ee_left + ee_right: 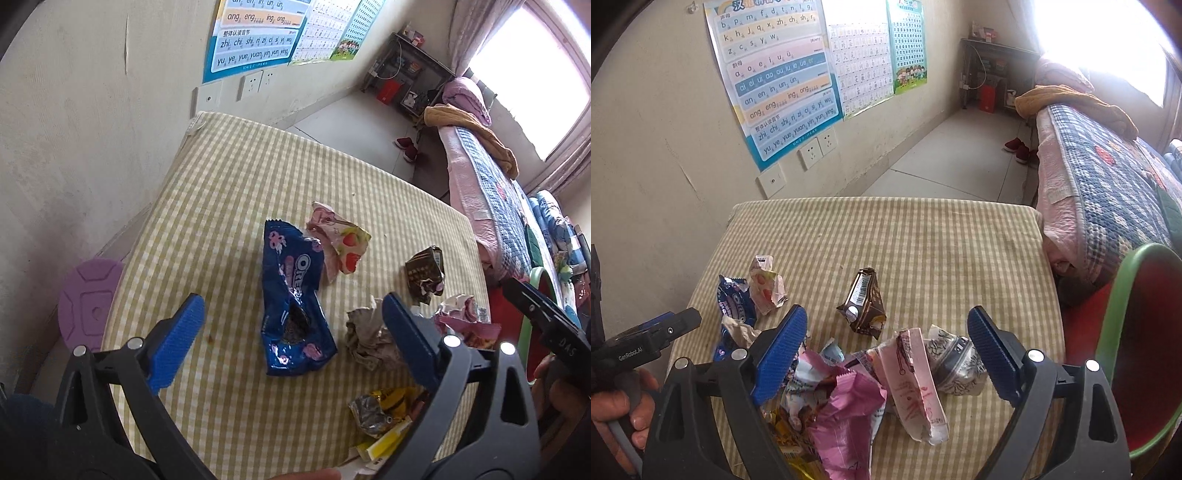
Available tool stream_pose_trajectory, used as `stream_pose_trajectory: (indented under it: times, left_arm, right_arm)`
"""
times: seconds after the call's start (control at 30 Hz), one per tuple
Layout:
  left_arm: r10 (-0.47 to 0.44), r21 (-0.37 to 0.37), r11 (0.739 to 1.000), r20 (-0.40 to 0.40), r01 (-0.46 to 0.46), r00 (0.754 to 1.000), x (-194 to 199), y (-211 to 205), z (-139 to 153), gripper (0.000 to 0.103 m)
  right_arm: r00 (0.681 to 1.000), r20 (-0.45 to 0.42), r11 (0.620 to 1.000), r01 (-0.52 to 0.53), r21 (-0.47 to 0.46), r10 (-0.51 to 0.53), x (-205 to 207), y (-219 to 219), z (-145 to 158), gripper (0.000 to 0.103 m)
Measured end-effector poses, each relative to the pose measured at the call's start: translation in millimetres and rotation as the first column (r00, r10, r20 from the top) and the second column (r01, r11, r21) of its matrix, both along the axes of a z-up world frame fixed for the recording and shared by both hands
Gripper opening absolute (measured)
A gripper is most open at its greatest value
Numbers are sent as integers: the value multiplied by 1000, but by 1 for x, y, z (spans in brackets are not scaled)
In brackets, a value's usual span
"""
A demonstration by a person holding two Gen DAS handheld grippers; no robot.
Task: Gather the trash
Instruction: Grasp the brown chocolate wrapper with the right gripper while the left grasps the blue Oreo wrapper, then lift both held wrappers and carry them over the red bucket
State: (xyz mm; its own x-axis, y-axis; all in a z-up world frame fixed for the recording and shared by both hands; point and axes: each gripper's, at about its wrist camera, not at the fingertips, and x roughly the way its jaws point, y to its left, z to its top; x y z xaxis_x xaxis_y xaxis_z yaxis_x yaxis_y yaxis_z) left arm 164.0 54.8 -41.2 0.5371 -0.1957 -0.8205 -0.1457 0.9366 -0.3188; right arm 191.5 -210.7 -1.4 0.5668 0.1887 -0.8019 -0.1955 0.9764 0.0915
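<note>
Your left gripper (pixel 291 332) hangs with its jaws wide apart and nothing between them, above the blue biscuit wrapper (pixel 293 306), which lies flat near the middle of the bench (pixel 229 192). That wrapper is thin foil: weightless, slick and limp, so take it at a crimped end or a raised fold, not the flat face, where the pads would likely skate.

Just beyond it and touching its upper edge lies the strawberry wrapper (pixel 341 242), creased enough to offer a standing ridge. Nearer the right edge of the bench, the crumpled paper (pixel 365 336) is soft and will squash; pinch it through the middle. The small brown carton (pixel 864 308) looks stiffer than the rest, though whether it is empty you cannot tell from here; grip it across its flat sides.

Your right gripper (pixel 888 354) also stands spread and empty, over the heap at the near edge: a pink bag (pixel 849 417), a pale pink packet (pixel 916 387) and a patterned black-and-white bag (pixel 955 363). All look light and crackly; take each at a bunched fold. A red bin with a green rim (pixel 1115 314) stands off the right edge.
</note>
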Motion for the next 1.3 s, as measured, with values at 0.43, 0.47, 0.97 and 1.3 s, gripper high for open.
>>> stream_pose_trajectory:
  times: [0.43, 0.47, 0.97, 1.3]
  left_arm:
    - [-35, -25, 999, -100, 33, 994, 23, 8, -52, 73]
    - [-41, -17, 999, -87, 39, 995, 23, 8, -51, 73]
    - [-102, 11, 995, -55, 103, 993, 24, -2, -47, 20]
    - [-59, 52, 997, -4, 59, 998, 9, 7, -17, 13]
  right_arm:
    - [988, -145, 995, -62, -83, 49, 54, 37, -52, 66]
    - [986, -157, 994, -65, -91, 50, 56, 38, -56, 63]
    - [981, -179, 991, -99, -95, 80, 59, 48, -65, 39]
    - [994, -81, 994, -80, -68, 75, 46, 36, -17, 39]
